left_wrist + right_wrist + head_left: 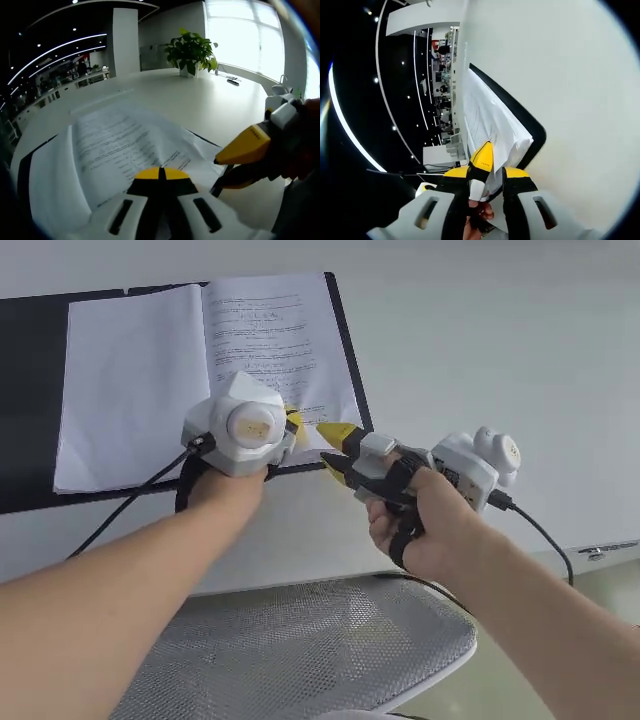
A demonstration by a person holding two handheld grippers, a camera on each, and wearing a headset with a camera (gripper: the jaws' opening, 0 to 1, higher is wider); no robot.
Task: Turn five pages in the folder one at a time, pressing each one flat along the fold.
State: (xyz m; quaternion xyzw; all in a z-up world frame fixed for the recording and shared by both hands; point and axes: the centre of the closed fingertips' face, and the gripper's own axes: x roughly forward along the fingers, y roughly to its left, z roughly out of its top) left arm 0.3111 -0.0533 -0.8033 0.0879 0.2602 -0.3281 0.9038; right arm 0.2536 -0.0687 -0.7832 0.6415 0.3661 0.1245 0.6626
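Note:
A black folder (30, 390) lies open on the white table, with a blank left page (130, 380) and a printed right page (270, 340). My left gripper (293, 424) is low over the bottom of the printed page (120, 145). Its yellow tips (159, 173) are shut together with nothing between them. My right gripper (322, 445) comes in from the right at the page's bottom right corner. It is open, with one jaw above and one below the corner of the sheets (485, 120). It also enters the left gripper view (215, 176) from the right.
The white table (480, 360) stretches bare to the right of the folder and its front edge runs just under my hands. A grey mesh chair (300, 640) sits below it. Cables trail from both grippers. A potted plant (190, 50) stands far back on the table.

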